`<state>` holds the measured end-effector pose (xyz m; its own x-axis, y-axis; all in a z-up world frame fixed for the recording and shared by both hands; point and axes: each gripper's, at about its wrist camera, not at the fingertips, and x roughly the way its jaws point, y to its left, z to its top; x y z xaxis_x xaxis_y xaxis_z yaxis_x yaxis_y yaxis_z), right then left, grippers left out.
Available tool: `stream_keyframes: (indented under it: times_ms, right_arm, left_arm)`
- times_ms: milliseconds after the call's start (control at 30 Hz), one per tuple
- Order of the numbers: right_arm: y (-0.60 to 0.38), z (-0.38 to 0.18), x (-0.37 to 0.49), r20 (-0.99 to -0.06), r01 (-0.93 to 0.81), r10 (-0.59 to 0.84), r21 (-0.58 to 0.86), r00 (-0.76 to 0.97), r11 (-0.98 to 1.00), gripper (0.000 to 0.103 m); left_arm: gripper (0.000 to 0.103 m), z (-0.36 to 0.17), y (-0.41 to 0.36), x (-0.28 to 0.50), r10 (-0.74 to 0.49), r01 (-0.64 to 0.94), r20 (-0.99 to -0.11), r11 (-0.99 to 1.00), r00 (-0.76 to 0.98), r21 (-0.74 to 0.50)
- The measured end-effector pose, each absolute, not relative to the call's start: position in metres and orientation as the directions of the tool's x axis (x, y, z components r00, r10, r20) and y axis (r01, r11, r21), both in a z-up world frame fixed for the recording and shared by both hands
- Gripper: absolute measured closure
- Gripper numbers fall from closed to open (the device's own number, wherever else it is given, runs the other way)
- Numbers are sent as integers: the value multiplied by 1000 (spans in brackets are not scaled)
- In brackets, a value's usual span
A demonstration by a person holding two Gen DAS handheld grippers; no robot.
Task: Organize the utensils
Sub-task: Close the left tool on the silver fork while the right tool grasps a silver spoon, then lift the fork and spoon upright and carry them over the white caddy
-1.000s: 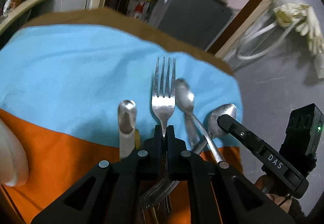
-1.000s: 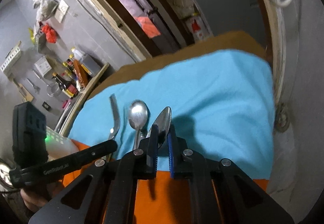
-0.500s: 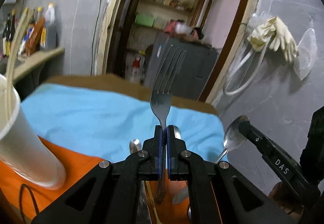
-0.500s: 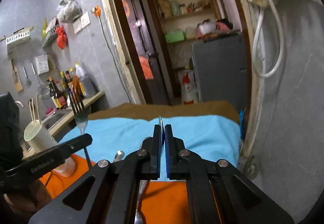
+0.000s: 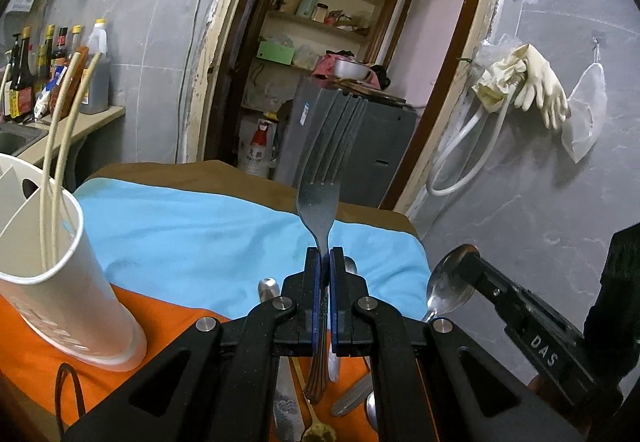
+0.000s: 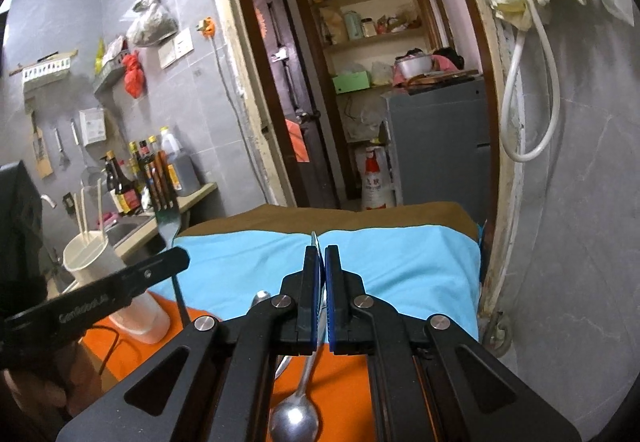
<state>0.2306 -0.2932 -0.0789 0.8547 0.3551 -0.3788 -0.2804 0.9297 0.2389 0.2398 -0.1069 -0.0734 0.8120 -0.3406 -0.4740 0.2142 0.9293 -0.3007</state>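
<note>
Both utensils are now lifted off the cloth, where one second ago they were lying among the others. At the left stands the white cup [image 5: 60, 274] with chopsticks [image 5: 60, 146] inside, the likely place to put them. The left gripper [image 5: 325, 262] is clamped on the fork [image 5: 320, 198], tines up. Several utensils [image 5: 316, 394] are left on the orange cloth [image 5: 168, 326] below. At the right, the right gripper [image 6: 319, 258] is clamped on the spoon [image 5: 448, 282], held by its handle. The chopsticks lean across the cup mouth and can be in the way.

Steel fork [image 5: 320, 178] upright, spoon [image 5: 450, 282] lifted
</note>
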Motion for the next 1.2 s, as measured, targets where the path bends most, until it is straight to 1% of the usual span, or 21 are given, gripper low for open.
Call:
stream_keyframes:
  times_ms: [100, 367, 733, 1000, 1200]
  right_arm:
    - [-290, -75, 223, -370, -280, 346, 221, 862, 934, 102]
    - [-266, -54, 207, -320, -292, 306, 92, 897, 952, 103]
    - [-237, -21, 196, -261, -303, 303, 42, 916, 952, 103]
    - [-205, 13, 192, -192, -331, 330, 28, 924, 943, 103]
    - [-174, 40, 194, -120, -357, 357, 23, 926, 934, 103]
  left_arm:
    - [101, -70, -105, 235, -345, 220, -467, 928, 814, -302]
    - [101, -54, -97, 222, -360, 244, -420, 921, 833, -305]
    - [101, -21, -70, 204, -366, 254, -361, 912, 858, -321]
    - [101, 13, -26, 190, -346, 236, -300, 908, 889, -347]
    - [101, 35, 27, 189, -290, 191, -239, 912, 927, -363]
